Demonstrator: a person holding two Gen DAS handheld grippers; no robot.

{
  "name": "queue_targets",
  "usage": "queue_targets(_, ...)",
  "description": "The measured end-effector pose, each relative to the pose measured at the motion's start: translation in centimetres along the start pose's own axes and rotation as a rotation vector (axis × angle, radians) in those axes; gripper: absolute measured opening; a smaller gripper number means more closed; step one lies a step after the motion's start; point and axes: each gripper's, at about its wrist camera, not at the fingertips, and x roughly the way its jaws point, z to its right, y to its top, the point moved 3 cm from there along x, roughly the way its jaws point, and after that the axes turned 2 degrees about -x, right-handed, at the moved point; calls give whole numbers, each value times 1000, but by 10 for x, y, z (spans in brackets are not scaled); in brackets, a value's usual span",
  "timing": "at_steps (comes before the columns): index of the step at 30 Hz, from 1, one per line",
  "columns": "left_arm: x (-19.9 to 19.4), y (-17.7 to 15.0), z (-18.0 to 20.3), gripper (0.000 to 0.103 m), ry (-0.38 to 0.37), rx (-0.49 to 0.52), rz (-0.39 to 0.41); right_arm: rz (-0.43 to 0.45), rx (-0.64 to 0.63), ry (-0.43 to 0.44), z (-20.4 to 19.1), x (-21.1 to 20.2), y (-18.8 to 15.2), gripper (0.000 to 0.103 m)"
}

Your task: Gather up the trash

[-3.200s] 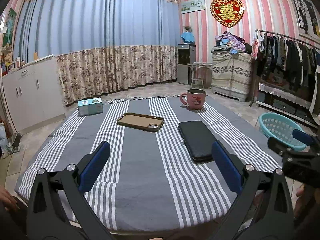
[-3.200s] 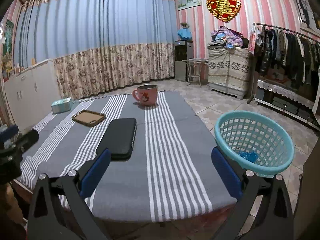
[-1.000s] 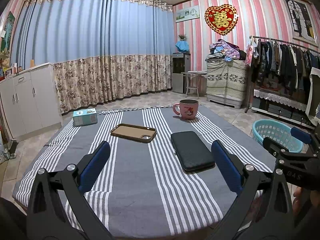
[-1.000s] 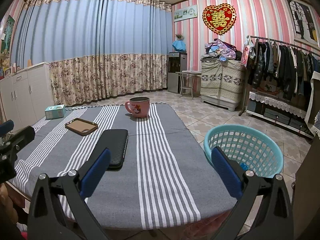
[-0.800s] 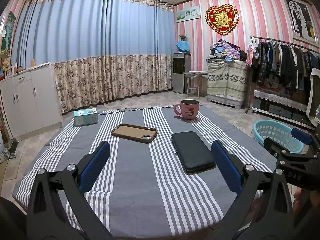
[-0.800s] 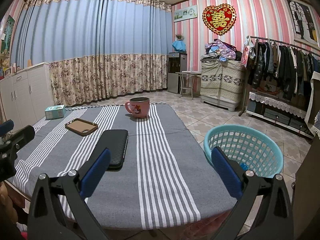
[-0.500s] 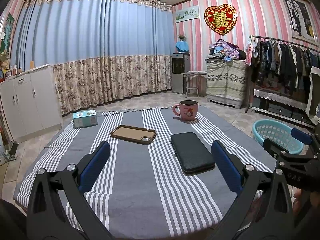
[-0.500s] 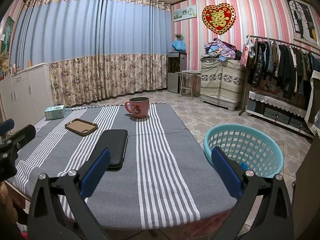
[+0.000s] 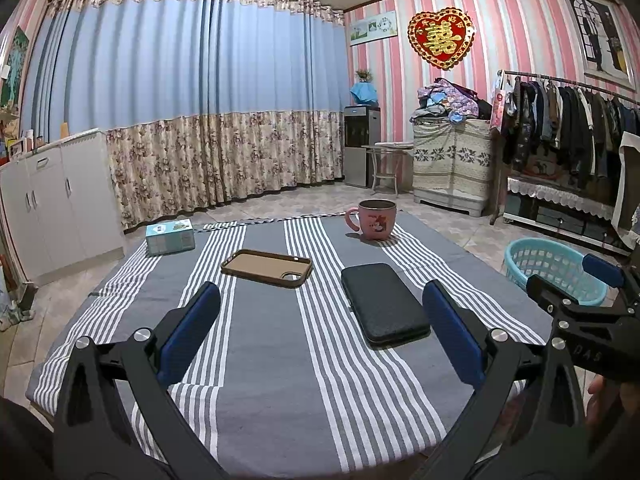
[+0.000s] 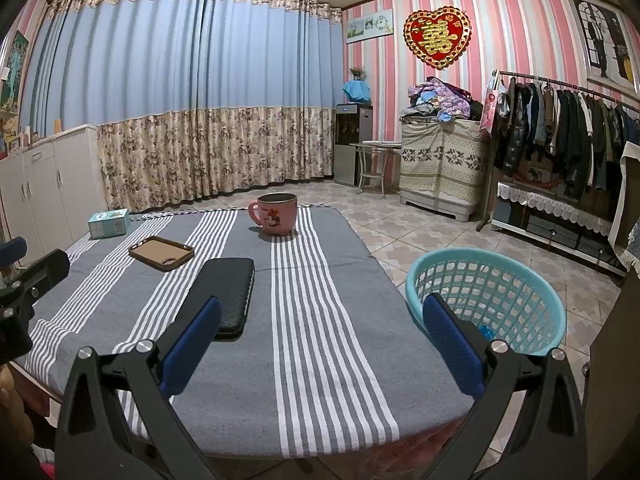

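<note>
A turquoise plastic basket (image 10: 486,292) stands on the tiled floor right of the table, with a small blue scrap (image 10: 486,330) in its bottom; the left wrist view shows the basket (image 9: 554,266) at far right. My left gripper (image 9: 320,300) hangs open above the near part of the striped tablecloth (image 9: 260,352), holding nothing. My right gripper (image 10: 322,314) is open too, over the table's near right edge, its right finger in front of the basket. No loose trash shows on the table.
On the cloth lie a black case (image 9: 382,302), a brown phone case (image 9: 267,267), a pink mug (image 9: 374,219) and a teal box (image 9: 170,234). A clothes rack (image 10: 568,128) and a covered cabinet (image 10: 440,160) line the right wall; white cupboards (image 9: 52,200) stand left.
Over three seconds both grippers have pulled back and levelled, so the table looks farther off. In the last second almost nothing has moved. Both stay open.
</note>
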Motion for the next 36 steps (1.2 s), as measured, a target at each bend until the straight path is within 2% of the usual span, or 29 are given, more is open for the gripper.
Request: queue_targets(36, -3, -3, 0, 98, 2, 2, 17, 1, 5, -4, 0, 1, -2, 98)
